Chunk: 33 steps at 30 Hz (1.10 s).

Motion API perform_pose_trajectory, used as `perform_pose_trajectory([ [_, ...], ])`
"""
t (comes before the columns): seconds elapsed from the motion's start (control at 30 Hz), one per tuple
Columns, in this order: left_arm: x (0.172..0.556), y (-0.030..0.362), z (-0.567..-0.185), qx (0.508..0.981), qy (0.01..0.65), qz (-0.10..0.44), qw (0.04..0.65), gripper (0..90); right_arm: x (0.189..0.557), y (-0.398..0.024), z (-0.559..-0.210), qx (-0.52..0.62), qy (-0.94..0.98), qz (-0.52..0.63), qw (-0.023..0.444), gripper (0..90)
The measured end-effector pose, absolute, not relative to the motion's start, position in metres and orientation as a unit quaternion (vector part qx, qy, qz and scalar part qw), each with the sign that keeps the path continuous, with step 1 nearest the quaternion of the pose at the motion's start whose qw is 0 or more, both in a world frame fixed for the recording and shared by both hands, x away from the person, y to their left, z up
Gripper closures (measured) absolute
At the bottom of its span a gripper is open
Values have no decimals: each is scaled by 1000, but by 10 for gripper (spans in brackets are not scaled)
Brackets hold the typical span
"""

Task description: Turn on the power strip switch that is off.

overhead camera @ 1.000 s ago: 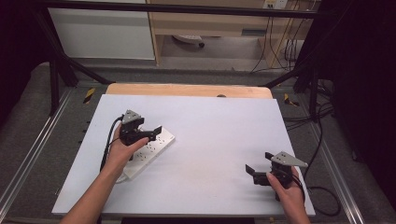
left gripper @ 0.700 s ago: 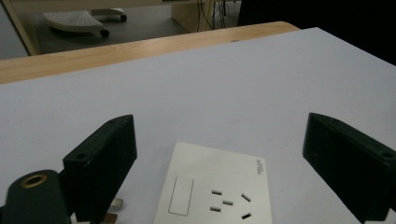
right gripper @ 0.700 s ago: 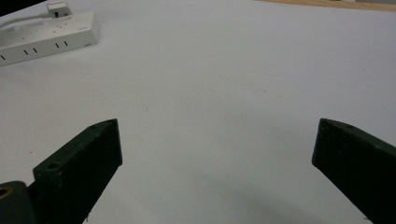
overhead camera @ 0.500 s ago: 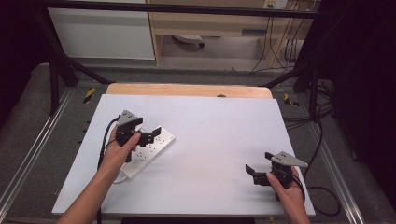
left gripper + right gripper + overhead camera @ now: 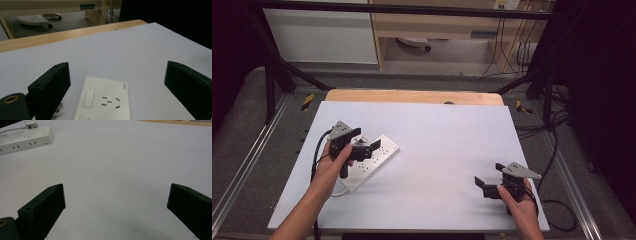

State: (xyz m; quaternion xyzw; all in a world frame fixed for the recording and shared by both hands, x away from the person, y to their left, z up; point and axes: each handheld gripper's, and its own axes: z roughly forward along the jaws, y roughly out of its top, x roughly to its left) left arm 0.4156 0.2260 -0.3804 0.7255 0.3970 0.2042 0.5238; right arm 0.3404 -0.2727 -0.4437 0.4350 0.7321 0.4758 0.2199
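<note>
The white power strip lies on the white tabletop at about nine o'clock from the sheet's middle, its long axis running from seven to one o'clock. The left tongs hang directly over it, so in the high view the hand and the black body cover the strip's middle and only its two ends show. The jaws stand wide apart and have just been opening; the strip lies below and between them, and neither pad presses on it. In the left gripper view the power strip is cut off by the bottom edge, with one socket's slots and a flat square button visible. A small printed mark near its far corner is too small to read. A pale metal-looking piece peeks out under the left jaw, mostly hidden, and I cannot tell what it is.

The right tongs sit well apart, at about four o'clock on the tabletop, jaws wide apart with bare sheet between them. In the right gripper view the power strip shows far off at eleven o'clock, its left end cut by the frame, with a white plug and cord just behind it, partly clipped by the top edge.
</note>
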Motion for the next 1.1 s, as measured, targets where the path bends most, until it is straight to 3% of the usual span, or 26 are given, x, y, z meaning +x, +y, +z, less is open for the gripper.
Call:
perform_pose_trajectory([
  [1.1,349,283,-382,695,412,216,548,60,340,-271,-444,433,735,473,221,20],
])
